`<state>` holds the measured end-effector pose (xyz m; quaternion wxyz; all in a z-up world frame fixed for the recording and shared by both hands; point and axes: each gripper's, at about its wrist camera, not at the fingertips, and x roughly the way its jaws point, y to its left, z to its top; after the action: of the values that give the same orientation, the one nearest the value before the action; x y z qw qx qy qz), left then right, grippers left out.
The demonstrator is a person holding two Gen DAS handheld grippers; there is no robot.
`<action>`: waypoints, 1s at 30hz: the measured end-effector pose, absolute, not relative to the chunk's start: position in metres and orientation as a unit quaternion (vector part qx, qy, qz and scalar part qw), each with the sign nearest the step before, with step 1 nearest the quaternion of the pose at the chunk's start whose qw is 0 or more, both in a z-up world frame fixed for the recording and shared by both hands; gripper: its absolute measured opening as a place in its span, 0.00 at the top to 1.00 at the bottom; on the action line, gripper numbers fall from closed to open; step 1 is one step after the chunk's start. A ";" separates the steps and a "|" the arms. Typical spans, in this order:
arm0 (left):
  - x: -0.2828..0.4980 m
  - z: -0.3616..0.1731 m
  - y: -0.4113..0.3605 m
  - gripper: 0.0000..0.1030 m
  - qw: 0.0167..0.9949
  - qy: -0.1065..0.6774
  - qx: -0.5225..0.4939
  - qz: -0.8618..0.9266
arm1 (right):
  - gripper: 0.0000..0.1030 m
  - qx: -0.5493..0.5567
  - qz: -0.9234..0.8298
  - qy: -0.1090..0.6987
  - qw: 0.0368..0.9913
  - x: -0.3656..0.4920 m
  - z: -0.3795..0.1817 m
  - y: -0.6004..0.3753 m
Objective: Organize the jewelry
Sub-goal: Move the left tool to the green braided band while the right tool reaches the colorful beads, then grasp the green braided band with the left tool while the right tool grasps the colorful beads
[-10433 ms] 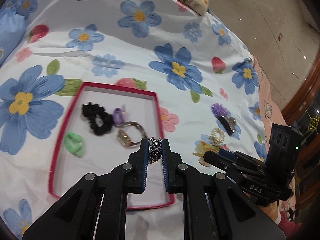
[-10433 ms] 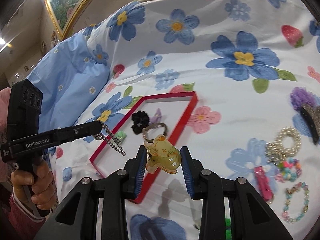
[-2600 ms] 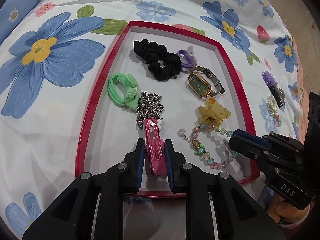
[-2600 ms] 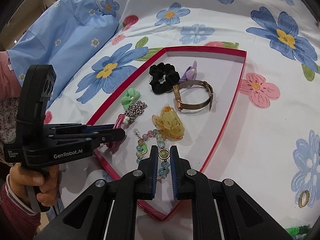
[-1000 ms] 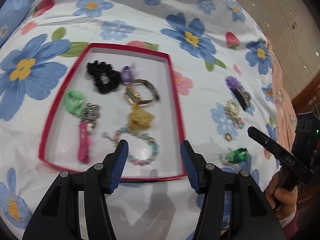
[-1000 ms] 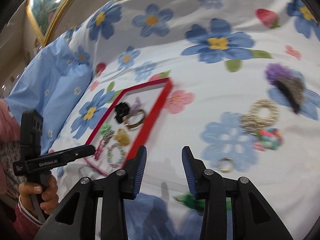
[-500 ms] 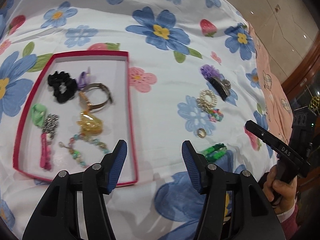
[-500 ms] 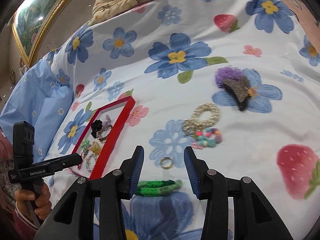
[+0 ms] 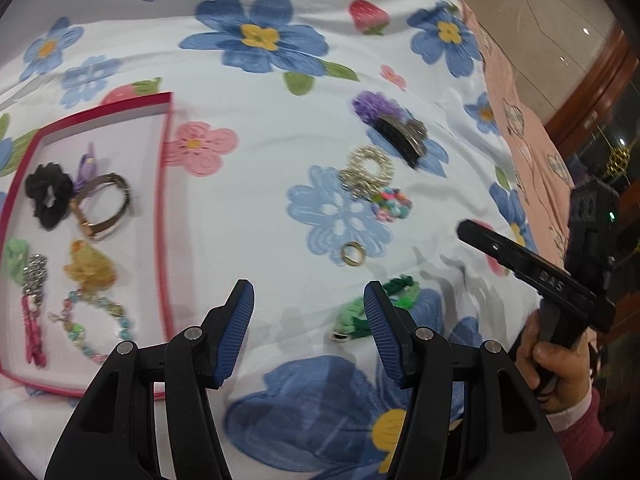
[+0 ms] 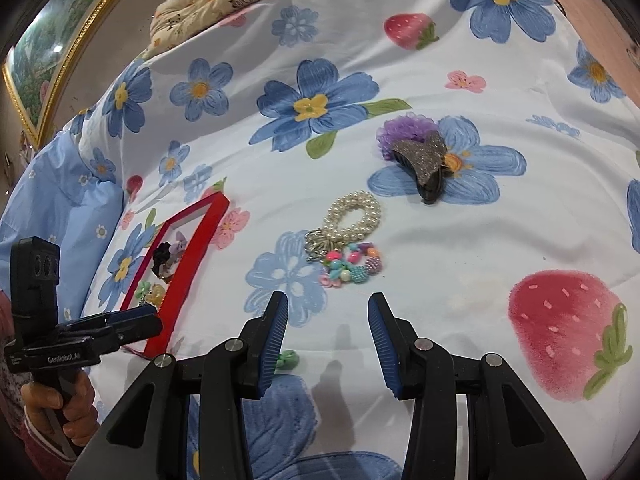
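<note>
Both empty, parted tools, the left gripper (image 9: 307, 328) and right gripper (image 10: 327, 340), had swung right from the red tray (image 9: 165, 184) toward the loose green bracelet (image 9: 374, 312) and gold ring (image 9: 353, 254), next for collecting.

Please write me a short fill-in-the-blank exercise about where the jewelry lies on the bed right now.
1. The watch lies inside the ____ tray.
2. The gold ring lies on the ____, outside the tray.
3. Both the left gripper and the right gripper hold ____.
4. The pearl bracelet touches the ____ bead bracelet.

Missing words: red; bedsheet; nothing; multicoloured
</note>
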<state>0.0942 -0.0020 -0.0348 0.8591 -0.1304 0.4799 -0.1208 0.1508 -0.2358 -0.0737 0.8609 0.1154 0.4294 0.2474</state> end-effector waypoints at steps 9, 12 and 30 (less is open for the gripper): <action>0.095 -0.049 -0.042 0.39 0.843 0.500 -0.104 -0.172 | 0.58 0.118 0.243 0.447 0.853 0.167 -0.090 -0.235; 0.098 -0.056 -0.054 0.38 0.838 0.506 -0.095 -0.180 | 0.58 0.116 0.244 0.450 0.851 0.174 -0.095 -0.231; 0.126 -0.085 -0.048 0.80 0.820 0.521 -0.131 -0.199 | 0.65 0.064 0.226 0.462 0.855 0.212 -0.124 -0.200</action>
<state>0.1257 -0.0479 -0.0853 0.8197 -0.1309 0.5208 -0.1992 0.2118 -0.1997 -0.1243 0.8550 0.0637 0.4621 0.2265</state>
